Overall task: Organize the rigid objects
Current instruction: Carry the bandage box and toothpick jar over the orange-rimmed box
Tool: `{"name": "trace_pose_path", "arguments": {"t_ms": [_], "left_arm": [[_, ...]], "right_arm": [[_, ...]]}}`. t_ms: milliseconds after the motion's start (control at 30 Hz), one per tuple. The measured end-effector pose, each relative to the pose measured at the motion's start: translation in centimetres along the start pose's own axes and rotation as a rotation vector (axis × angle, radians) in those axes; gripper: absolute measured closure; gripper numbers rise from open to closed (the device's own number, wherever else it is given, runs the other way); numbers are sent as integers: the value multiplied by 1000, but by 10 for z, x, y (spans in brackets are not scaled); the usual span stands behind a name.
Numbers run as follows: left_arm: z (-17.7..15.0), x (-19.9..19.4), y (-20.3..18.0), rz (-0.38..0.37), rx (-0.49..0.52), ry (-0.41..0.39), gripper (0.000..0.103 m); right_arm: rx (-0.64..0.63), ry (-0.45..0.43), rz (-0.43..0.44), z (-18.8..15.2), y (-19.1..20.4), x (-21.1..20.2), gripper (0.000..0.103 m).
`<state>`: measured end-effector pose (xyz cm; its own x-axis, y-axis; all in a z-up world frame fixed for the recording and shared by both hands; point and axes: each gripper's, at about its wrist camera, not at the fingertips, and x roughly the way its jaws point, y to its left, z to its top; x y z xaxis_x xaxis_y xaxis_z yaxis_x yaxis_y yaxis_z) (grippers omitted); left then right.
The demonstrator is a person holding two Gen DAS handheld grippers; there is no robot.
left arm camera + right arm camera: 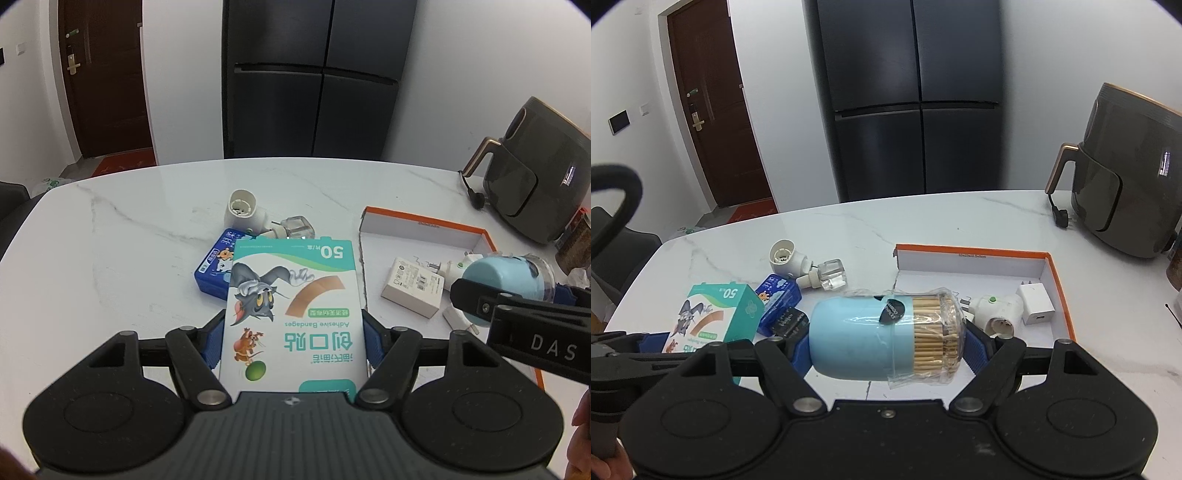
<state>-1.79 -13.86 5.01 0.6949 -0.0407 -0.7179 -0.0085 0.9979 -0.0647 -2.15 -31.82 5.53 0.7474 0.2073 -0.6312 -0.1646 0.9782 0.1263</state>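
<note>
Two light loads ride above your desk (960, 218): the left claw (291, 339) clamps the crushable bandage box (291, 314) by its long sides, the right claw (886, 343) pinches the slick, film-wrapped toothpick jar (882, 336) end to end.

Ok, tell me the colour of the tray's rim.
Orange, around a white inside; the tray shows best in the right wrist view.

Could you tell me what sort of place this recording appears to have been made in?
Most likely a home kitchen or dining area: a tall dark fridge stands behind a white marble-look table, an air fryer sits on it, and a wooden door is nearby.
</note>
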Motion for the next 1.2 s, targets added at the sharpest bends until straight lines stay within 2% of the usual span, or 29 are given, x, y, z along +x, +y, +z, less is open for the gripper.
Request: {"name": "trace_pose_path", "arguments": {"t_ms": [1200], "left_arm": [[-7,10,-55,-77,82,31,31]], "right_arm": [[71,-2,-70,-11,-53,-16,12]]}}
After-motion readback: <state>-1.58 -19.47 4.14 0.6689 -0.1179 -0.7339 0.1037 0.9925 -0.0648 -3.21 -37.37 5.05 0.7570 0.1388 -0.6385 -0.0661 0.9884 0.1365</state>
